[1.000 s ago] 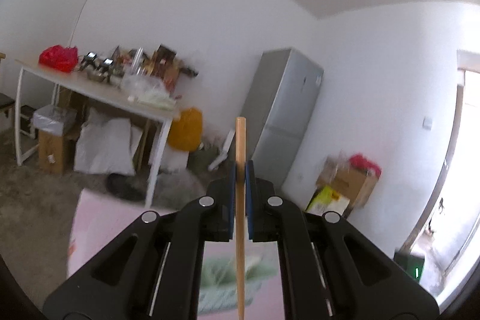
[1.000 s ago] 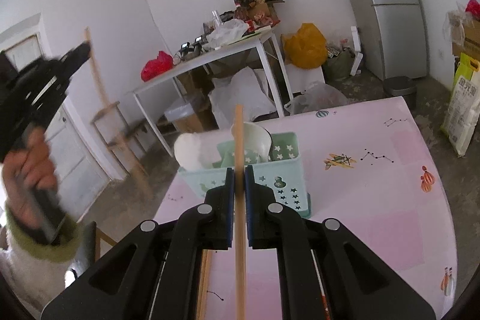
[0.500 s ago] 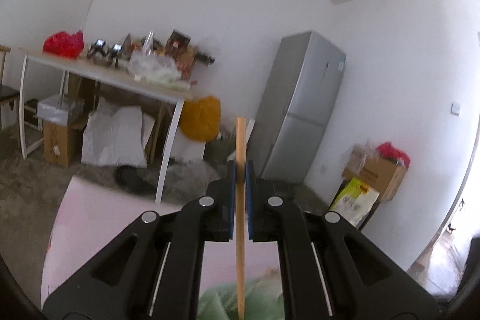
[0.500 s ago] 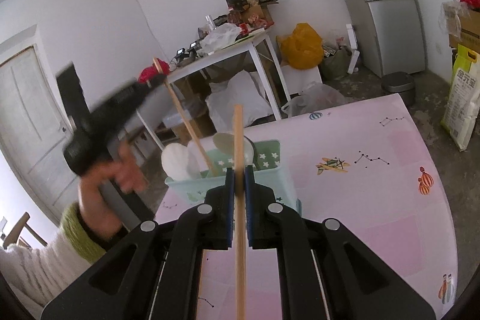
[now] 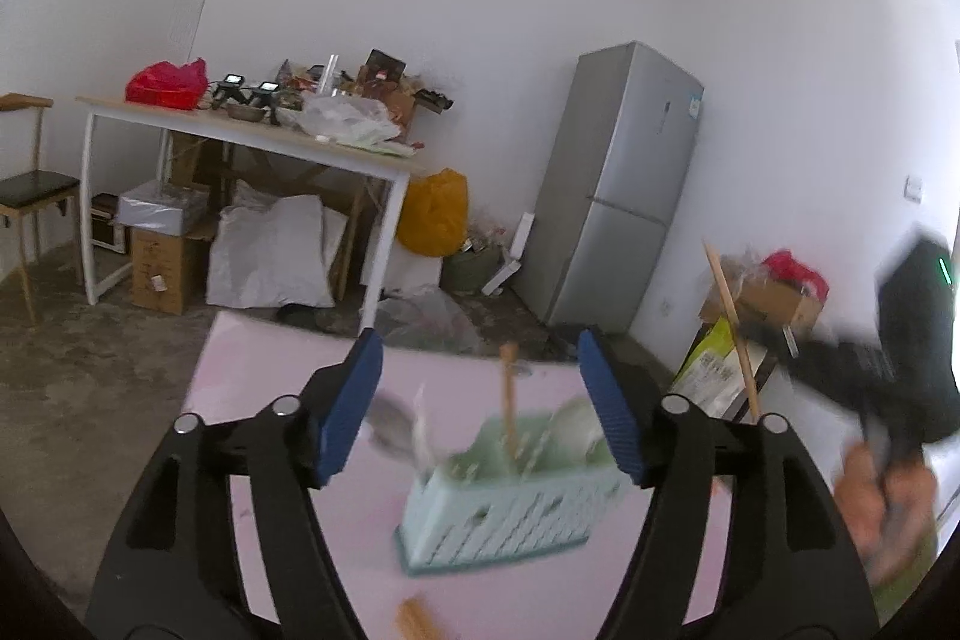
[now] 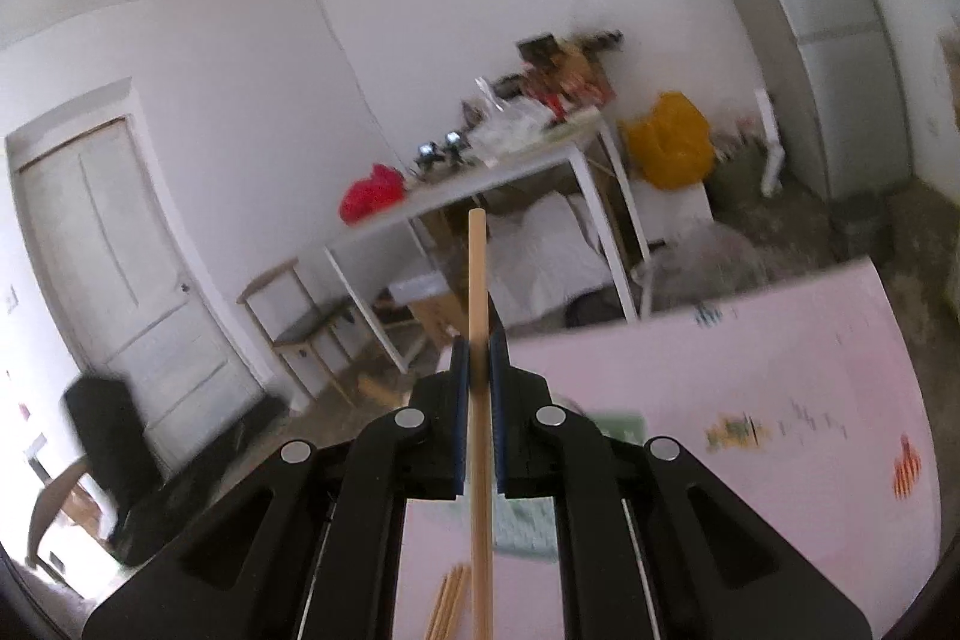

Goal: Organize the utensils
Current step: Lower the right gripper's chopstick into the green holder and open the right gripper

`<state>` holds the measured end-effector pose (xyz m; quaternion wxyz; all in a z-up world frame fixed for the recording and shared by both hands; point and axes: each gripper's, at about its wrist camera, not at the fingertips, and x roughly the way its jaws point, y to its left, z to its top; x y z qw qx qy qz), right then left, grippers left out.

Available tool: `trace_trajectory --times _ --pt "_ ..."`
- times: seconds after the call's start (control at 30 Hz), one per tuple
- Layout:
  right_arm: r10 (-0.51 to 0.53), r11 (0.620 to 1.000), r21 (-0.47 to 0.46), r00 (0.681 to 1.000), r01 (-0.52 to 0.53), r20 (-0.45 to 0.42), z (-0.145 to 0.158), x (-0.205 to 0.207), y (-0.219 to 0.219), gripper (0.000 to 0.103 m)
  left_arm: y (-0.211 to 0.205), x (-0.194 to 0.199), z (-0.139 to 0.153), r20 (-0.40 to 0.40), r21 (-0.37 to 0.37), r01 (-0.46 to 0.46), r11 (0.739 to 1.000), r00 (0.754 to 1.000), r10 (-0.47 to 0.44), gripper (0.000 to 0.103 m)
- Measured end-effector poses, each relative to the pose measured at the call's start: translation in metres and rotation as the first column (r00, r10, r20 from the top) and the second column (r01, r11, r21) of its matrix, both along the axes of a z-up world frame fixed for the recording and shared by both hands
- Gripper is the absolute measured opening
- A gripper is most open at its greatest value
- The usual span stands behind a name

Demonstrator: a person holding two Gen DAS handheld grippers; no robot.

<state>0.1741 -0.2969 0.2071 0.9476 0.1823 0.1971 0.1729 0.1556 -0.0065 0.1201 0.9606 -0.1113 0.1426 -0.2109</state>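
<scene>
Left gripper (image 5: 480, 403) opening, blue pads (image 5: 348, 409) spread wide, nothing pressed between them. Beyond the gap, a wooden chopstick (image 5: 509, 403) standing in the pale green slotted utensil basket (image 5: 504, 511) near the middle of the pink table (image 5: 252, 382), beside blurred spoons (image 5: 390, 424). Right gripper (image 6: 478, 388) clenched on another wooden chopstick (image 6: 478, 340), upright between its pads. More chopsticks (image 6: 450, 604) lying loose at the table's near edge. Right hand (image 5: 888, 508) blurred at the right side.

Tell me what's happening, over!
Left gripper opening, chopstick dropped into caddy. Right gripper shut on another chopstick. Nothing blocking.
</scene>
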Motion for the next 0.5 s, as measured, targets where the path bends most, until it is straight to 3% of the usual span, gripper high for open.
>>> trace_trajectory --times 0.23,0.5 --pt "0.017 0.999 -0.049 0.993 -0.011 0.116 0.026 0.057 0.037 0.007 0.035 -0.063 -0.044 -0.087 0.144 -0.05 0.988 0.994 0.063 0.074" --pt "-0.031 0.986 -0.153 0.973 0.067 0.227 0.027 0.104 0.069 0.007 0.076 -0.092 -0.095 -0.231 0.2 -0.101 0.975 0.962 0.147 0.075"
